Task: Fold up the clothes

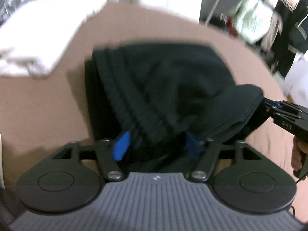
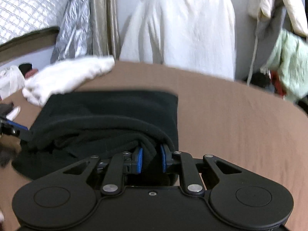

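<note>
A black garment point(image 1: 163, 80) lies partly folded on the brown table point(image 1: 38, 105). Its ribbed hem runs down toward my left gripper point(image 1: 156, 145). That gripper's blue pads point(image 1: 121, 146) stand wide apart, with dark fabric bunched between them and draped over the right finger. My right gripper point(image 2: 151, 162) is shut on a thick fold of the same garment point(image 2: 115, 111). In the left wrist view the right gripper point(image 1: 269, 105) pinches a raised corner of the cloth at the right. The left gripper point(image 2: 13, 128) shows at the left edge of the right wrist view, against the garment's side.
A white folded cloth point(image 2: 67, 75) lies on the table's far left corner, close to the garment. Hanging pale clothes point(image 2: 182, 28) and a clothes rack point(image 1: 250, 19) stand beyond the far edge. Bare brown table point(image 2: 240, 125) extends to the right.
</note>
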Motion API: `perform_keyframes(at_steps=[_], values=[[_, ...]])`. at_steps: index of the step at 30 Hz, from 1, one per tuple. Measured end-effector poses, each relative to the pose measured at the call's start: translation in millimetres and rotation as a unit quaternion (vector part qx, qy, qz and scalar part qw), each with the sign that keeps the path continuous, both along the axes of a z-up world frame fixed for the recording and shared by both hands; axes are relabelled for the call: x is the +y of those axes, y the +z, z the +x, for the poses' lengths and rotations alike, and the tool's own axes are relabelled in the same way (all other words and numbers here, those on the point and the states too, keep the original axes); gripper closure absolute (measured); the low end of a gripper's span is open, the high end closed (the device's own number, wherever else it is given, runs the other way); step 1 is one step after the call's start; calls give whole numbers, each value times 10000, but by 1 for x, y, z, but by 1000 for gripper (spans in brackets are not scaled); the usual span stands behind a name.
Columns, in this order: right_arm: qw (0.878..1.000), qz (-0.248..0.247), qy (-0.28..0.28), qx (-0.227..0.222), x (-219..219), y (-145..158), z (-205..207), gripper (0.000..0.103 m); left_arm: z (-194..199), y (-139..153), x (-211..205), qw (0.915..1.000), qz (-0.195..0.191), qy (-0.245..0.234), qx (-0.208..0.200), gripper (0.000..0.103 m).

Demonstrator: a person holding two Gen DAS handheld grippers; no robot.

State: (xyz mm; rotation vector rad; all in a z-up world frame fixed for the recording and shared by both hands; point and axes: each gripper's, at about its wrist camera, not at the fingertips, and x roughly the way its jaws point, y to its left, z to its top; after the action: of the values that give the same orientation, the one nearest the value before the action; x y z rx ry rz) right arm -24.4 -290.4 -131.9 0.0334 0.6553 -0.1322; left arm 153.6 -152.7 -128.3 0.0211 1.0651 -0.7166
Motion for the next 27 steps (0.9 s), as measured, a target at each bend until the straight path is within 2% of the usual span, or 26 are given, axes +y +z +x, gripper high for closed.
perform_keyframes(at_steps=[2, 3, 5, 6, 8, 9, 10, 12, 13, 14, 17, 19, 21, 23, 24, 26, 27], values=[[9992, 57, 70, 397, -7, -18, -10, 82, 10, -16, 5, 9982, 14, 95, 598, 21], [9987, 126, 111, 484, -9, -20, -15, 79, 11, -14, 8, 9978, -46, 125, 649, 22], [9974, 253, 199, 639, -12, -24, -25, 76, 4, 6, 13, 9996, -223, 49, 192, 30], [9978, 233, 321, 524, -10, -14, -30, 69, -1, 20, 15, 9992, -358, 8, -200, 30], [9950, 479, 870, 73, -8, 17, -41, 63, -7, 47, 14, 9943, -614, 30, -865, 30], [9911, 714, 1110, -178, -9, 31, -44, 49, -5, 57, 11, 9919, -722, 63, -1040, 30], [9867, 933, 1268, -406, -10, 44, -44, 35, -2, 65, 7, 9899, -842, 66, -1139, 30], [9788, 1262, 1453, -697, -11, 61, -30, 29, 11, 73, -11, 9908, -911, -72, -1001, 29], [9784, 1253, 1517, -643, -6, 61, -15, 29, 18, 75, -21, 9917, -903, -154, -906, 29], [9778, 1243, 1580, -589, -2, 61, 0, 29, 24, 76, -33, 9930, -802, -223, -834, 29], [9782, 907, 1860, -190, 18, 42, 51, 29, 33, 62, -69, 9957, -53, -450, -814, 30], [9769, 798, 1969, 218, 30, 18, 75, 30, 35, 41, -80, 9942, 463, -507, -826, 29], [9730, 781, 2110, 520, 43, -4, 81, 30, 35, 15, -75, 9925, 898, -360, -748, 30], [9703, 719, 2223, 631, 49, -11, 75, 30, 32, 6, -60, 9925, 925, -239, -763, 27], [9695, 683, 2257, 660, 49, -10, 71, 29, 30, 8, -54, 9906, 1060, -102, -856, 19], [9680, 610, 2327, 718, 49, -8, 62, 28, 29, 19, -42, 9846, 1281, 123, -1181, 13], [9671, 574, 2361, 747, 49, -6, 58, 28, 30, 24, -38, 9857, 1175, 126, -1203, 13]])
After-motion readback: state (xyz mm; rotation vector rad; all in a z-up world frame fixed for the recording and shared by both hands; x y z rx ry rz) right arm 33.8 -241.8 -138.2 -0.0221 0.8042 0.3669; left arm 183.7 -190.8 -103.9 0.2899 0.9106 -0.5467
